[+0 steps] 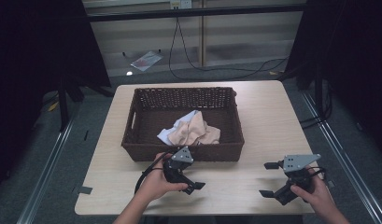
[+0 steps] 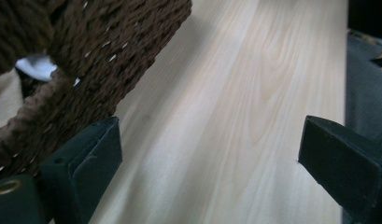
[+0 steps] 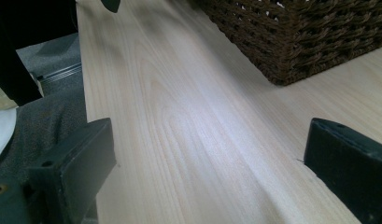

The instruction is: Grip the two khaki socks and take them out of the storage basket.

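The basket (image 1: 184, 122) is dark brown wicker with a tight woven pattern, and in it lies a crumpled peach-beige cloth (image 1: 198, 130) over a pale blue-white piece (image 1: 172, 133). The surface (image 1: 268, 121) is light wood with a long, wavy grain — paler than anything on it. Both grippers — left (image 1: 194, 181) and right (image 1: 269, 179) — have black fingers (image 3: 74, 163) and grey top plates.

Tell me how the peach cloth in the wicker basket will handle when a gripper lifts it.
The peach cloth lies crumpled in soft folds, so it will probably drape limply. It looks thin, likely light. It overlaps a pale blue cloth in the wicker basket, so that might drag along.
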